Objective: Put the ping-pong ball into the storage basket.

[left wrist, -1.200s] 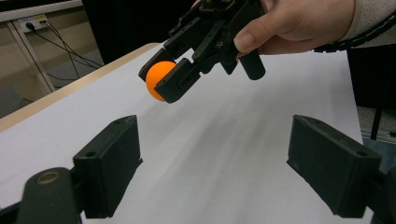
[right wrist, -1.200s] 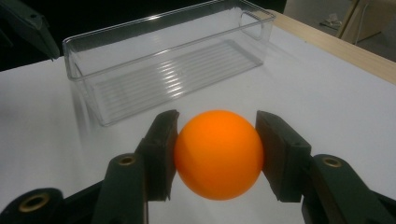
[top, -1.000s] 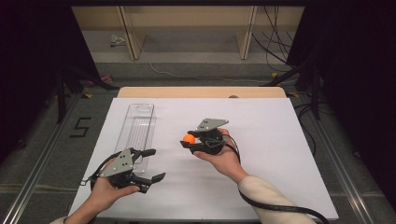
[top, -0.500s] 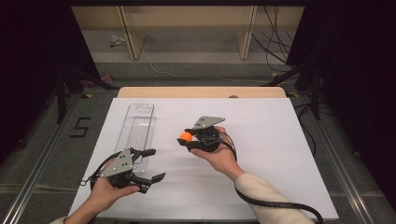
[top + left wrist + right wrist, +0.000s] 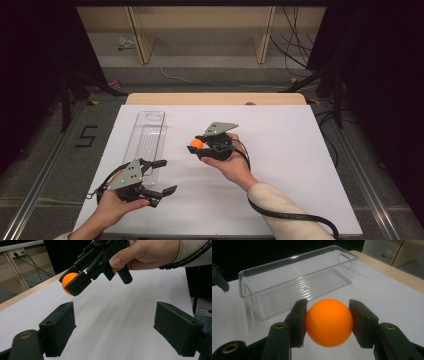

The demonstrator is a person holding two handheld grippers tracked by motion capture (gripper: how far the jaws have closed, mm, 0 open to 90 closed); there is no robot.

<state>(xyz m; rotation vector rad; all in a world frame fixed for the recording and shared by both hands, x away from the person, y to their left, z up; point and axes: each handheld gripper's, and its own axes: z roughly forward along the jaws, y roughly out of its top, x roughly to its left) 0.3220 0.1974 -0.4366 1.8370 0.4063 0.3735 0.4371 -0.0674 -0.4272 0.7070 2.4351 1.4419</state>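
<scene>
An orange ball [image 5: 328,322] is gripped between the two black pads of the right claw [image 5: 198,149], which is closed on it from either side; the ball is held in the air above the white tabletop [image 5: 280,150], to the right of a clear plastic bin [image 5: 146,140]. In the right gripper view the bin [image 5: 294,280] is seen lying lengthwise just beyond the ball, its ribbed floor bare. The left claw [image 5: 162,176] is held low over the near left part of the tabletop, close to the bin's near end, with its jaws spread wide and nothing between them. In the left gripper view the right claw [image 5: 75,285] and its ball [image 5: 67,281] are seen ahead and above.
</scene>
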